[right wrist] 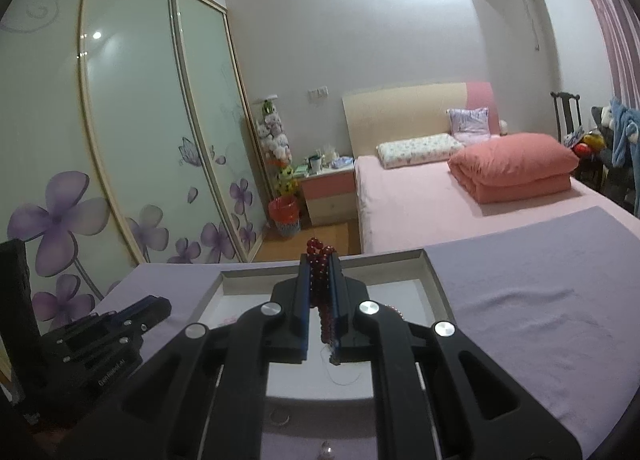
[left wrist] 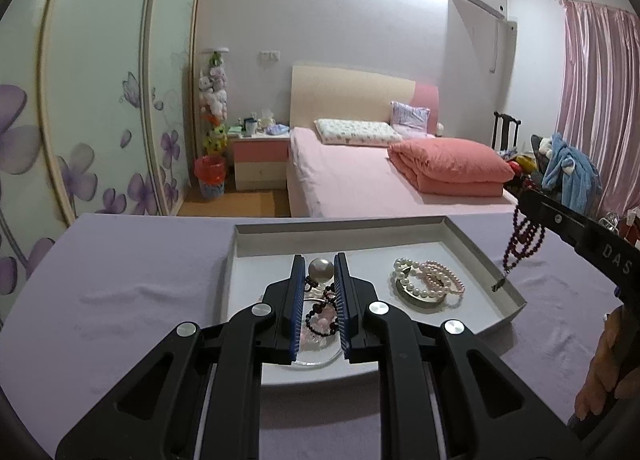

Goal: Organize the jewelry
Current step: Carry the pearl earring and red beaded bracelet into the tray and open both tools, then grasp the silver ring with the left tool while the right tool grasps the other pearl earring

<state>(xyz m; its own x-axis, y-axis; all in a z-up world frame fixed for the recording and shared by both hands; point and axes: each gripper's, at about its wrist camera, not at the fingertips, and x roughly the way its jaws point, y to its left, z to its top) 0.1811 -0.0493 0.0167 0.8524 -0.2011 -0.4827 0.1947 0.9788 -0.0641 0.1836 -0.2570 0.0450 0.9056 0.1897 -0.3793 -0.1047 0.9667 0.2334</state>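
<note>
A shallow white tray (left wrist: 240, 260) lies on a lilac cloth. My left gripper (left wrist: 320, 260) hovers over its near left part, shut on a beaded piece: a large pearl (left wrist: 320, 269) sits between the pad tips and dark and pink beads (left wrist: 320, 316) trail back between the pads. Under it lies a clear round dish (left wrist: 316, 362). White and pink pearl bracelets (left wrist: 430, 280) rest on a metal ring in the tray's right half. My right gripper (right wrist: 320, 260) is shut on a dark red bead strand (right wrist: 318, 280), which hangs over the tray's right rim (left wrist: 524, 240). The left gripper (right wrist: 156, 304) shows at left.
The lilac cloth (right wrist: 540, 300) covers the table all round the tray. A person's hand (left wrist: 608, 360) holds the right gripper's handle. Beyond the far edge are a pink bed (left wrist: 360, 176), a nightstand (left wrist: 260, 160) and sliding wardrobe doors (left wrist: 100, 100).
</note>
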